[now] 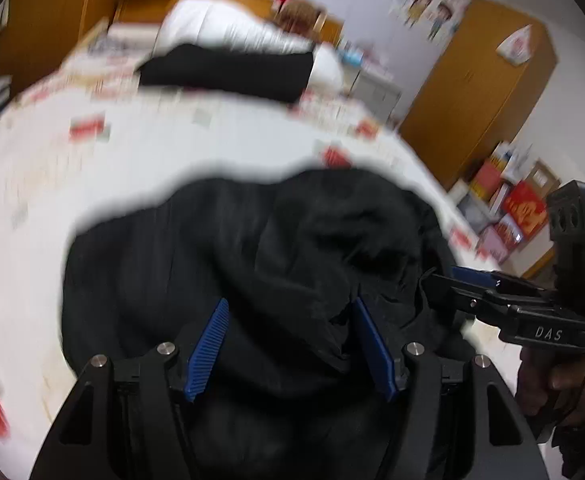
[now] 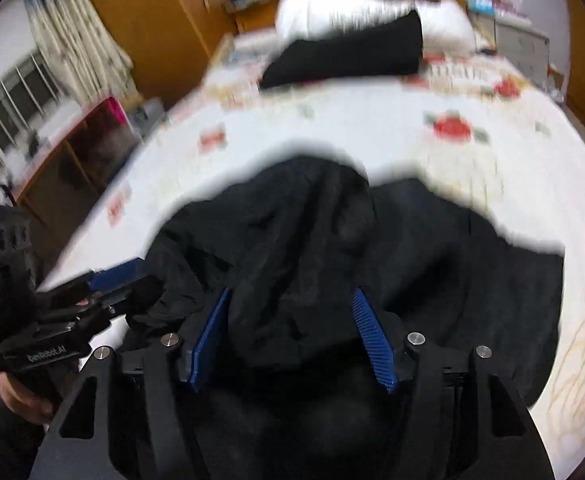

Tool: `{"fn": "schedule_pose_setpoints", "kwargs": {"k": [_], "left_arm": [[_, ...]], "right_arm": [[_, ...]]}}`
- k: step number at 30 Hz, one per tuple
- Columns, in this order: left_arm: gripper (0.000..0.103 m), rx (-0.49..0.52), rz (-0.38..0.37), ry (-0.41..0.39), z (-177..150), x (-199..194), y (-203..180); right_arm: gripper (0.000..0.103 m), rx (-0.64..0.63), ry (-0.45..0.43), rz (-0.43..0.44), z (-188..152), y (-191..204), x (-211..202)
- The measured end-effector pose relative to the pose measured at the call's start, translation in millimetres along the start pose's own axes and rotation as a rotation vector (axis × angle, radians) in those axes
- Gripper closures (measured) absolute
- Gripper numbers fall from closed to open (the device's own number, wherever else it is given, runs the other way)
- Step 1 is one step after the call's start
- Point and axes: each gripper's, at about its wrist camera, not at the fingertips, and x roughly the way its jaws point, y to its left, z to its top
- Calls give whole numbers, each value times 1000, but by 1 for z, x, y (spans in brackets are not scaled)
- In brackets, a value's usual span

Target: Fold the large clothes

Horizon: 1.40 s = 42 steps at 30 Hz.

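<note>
A large black garment (image 1: 252, 248) lies crumpled on the white bed with red prints (image 1: 132, 152). My left gripper (image 1: 290, 312) is open, its blue pads spread wide, with a bunch of the black cloth between them. My right gripper (image 2: 290, 300) is likewise open, with a thick fold of the same garment (image 2: 432, 260) lying between its pads. In the left wrist view the right gripper (image 1: 444, 280) comes in from the right at the garment's edge. In the right wrist view the left gripper (image 2: 132, 276) comes in from the left.
A second black garment (image 1: 228, 70) lies folded at the head of the bed against a white duvet (image 1: 228, 24). Wooden wardrobes (image 1: 480, 92) stand at the walls, with boxes (image 1: 508, 208) on the floor at the right. A desk (image 2: 72, 160) and window stand left.
</note>
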Motion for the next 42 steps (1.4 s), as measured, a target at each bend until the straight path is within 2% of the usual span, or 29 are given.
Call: {"fn": "schedule_pose_setpoints", "kwargs": {"k": [2,4,10,13,15,19,20,23,25,26,27,28,29,30,33,37,40,42], "left_arm": [[36,-44,11,72,-27,22,12],[35,-76,12,107,-38,35,16],[35,-44,27,82,-41,15,5],[36,-14,47,42,-43,-8,1],[36,-3,54,1,-40,-24,-1],[36,-6,62,-113,-14,-48,-9],[36,-10,57,-134,-5,-48,-10],[36,-23,63,-160,15,-29,-20],[36,3,107,-134,18,-4,-18],[37,12,137,-106,14,10,-16],[40,12,150,-79,5,20,-9],[42,0,153,-35,-6,36,-2],[42,-15,151,-15,-17,46,3],[42,-28,142,-15,-27,50,9],[42,-42,135,-44,-45,53,15],[43,-16,175,-40,-45,53,10],[44,-62,139,-36,-50,36,5],[44,-62,140,-33,-59,34,2]], "right_arm": [[40,36,93,-26,-33,-11,28],[41,77,129,-29,-55,-23,43],[41,97,128,-17,-57,-30,31],[41,85,86,-23,-56,-31,3],[41,64,25,-35,-56,-28,-24],[41,57,-99,-48,-41,-23,-59],[41,51,-143,-51,-31,-20,-65],[41,40,-193,-30,-11,-15,-56],[41,25,-187,-34,-2,-9,-37],[45,-8,-162,-69,-3,-8,-19],[55,-16,-122,-89,-9,-10,-5],[59,-8,-82,-94,-13,-11,8],[64,9,-20,-106,-29,-18,29],[70,9,4,-112,-42,-23,39],[71,9,-19,-99,-67,-31,48],[71,13,-9,-109,-66,-33,49],[71,12,-2,-125,-62,-21,39],[71,4,7,-131,-71,-17,37]]}}
